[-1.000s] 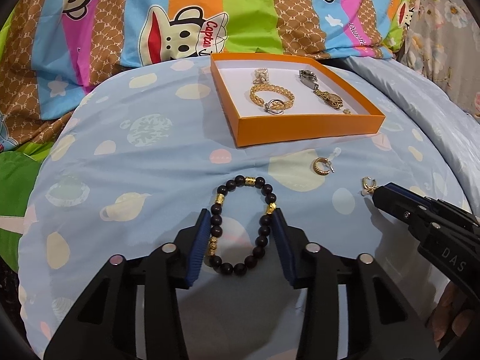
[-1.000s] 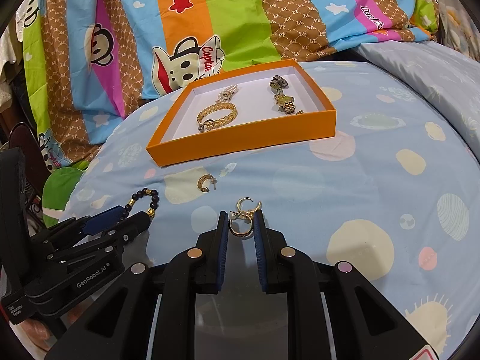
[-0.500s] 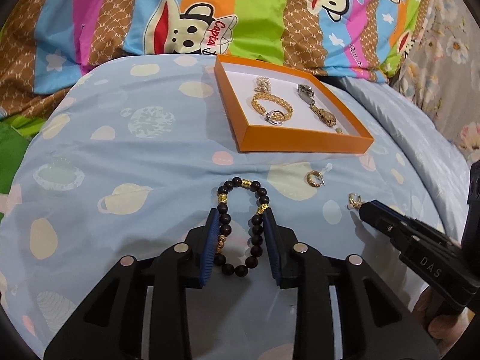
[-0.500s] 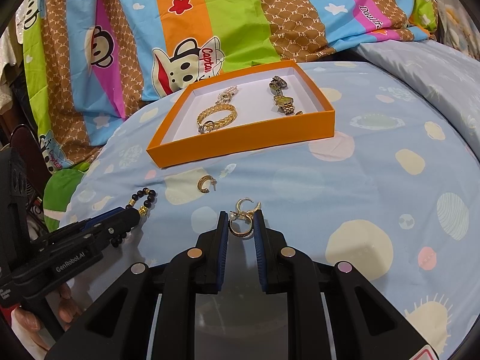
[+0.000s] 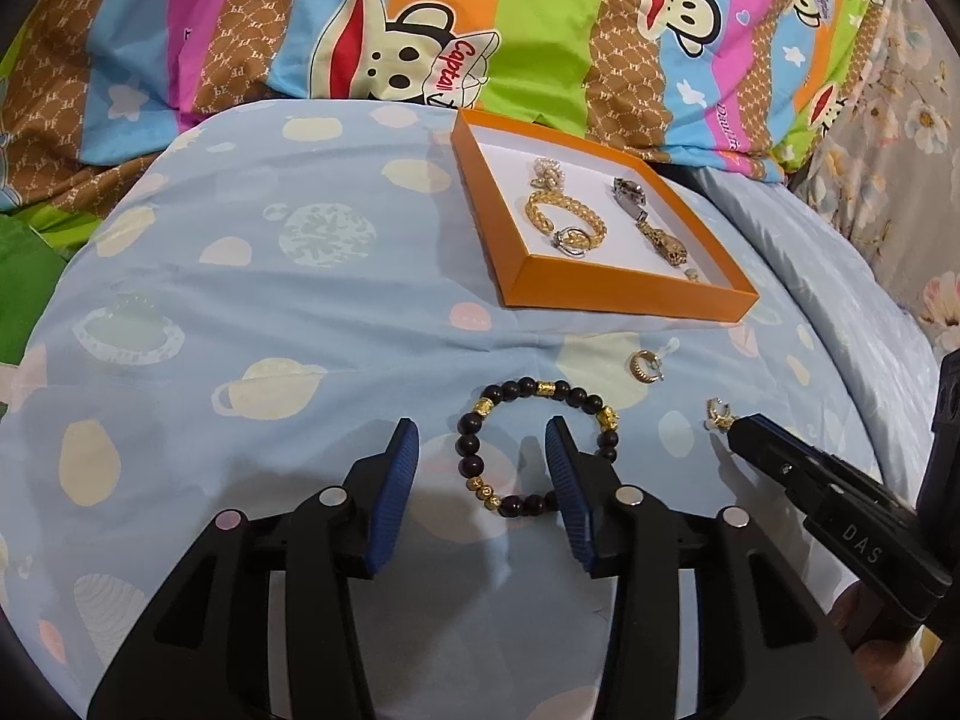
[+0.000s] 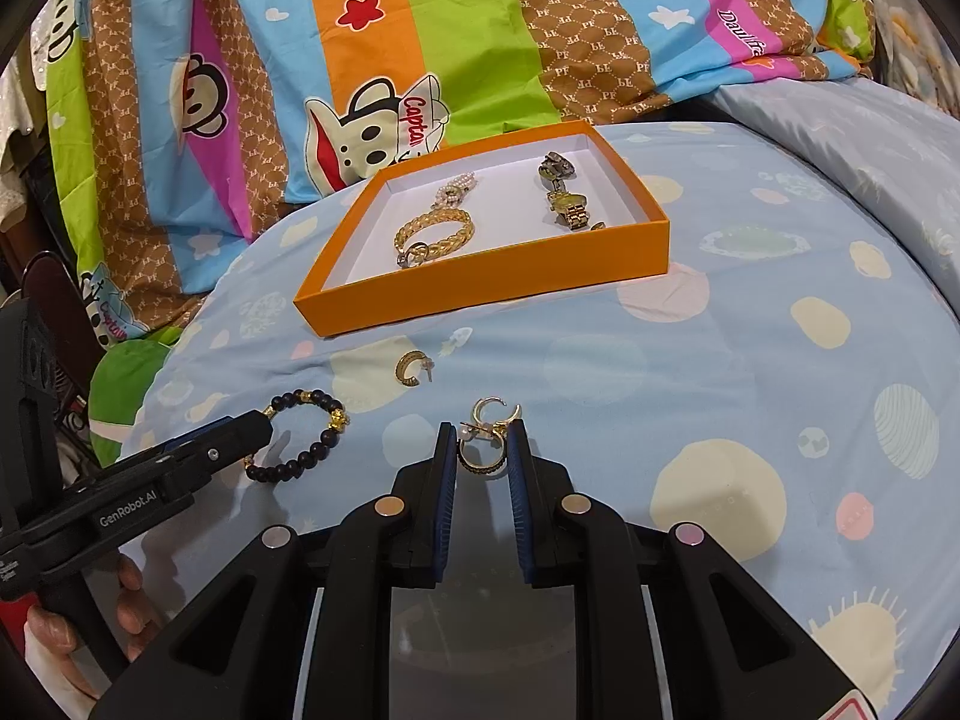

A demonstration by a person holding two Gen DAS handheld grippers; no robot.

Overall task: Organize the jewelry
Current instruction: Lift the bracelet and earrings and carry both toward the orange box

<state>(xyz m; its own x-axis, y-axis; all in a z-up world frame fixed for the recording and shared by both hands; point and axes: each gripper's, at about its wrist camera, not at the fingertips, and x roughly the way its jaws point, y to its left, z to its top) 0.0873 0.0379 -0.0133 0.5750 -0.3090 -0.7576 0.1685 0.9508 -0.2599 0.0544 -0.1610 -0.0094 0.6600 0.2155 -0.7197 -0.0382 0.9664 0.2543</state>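
A bracelet of black and gold beads (image 5: pixel 466 444) lies on the blue bedspread. My left gripper (image 5: pixel 483 468) is over it with its jaws opening. The bracelet's left side sits between the fingers untouched, and the right finger (image 5: pixel 564 480) covers part of the loop. From the right wrist view the bracelet (image 6: pixel 313 452) lies at the left gripper's tip (image 6: pixel 258 429). My right gripper (image 6: pixel 483 450) is shut on a cluster of gold hoop earrings (image 6: pixel 487 420) resting on the bedspread. The same earrings (image 5: pixel 717 411) show at the right gripper's tip (image 5: pixel 744 426).
An orange box (image 5: pixel 624 300) stands beyond, holding a gold braided bracelet (image 5: pixel 564 219), a watch (image 5: pixel 648 222) and a pearl piece (image 5: pixel 549 171). A loose gold hoop earring (image 5: pixel 645 366) lies between box and bracelet. A striped cartoon pillow (image 6: pixel 420 30) rises behind. A hand (image 6: pixel 54 630) holds the left gripper.
The left jaws narrowed around the bracelet, then spread wider and rolled; the bracelet now lies more to the right, under the right finger. The right gripper and its earrings stayed put.
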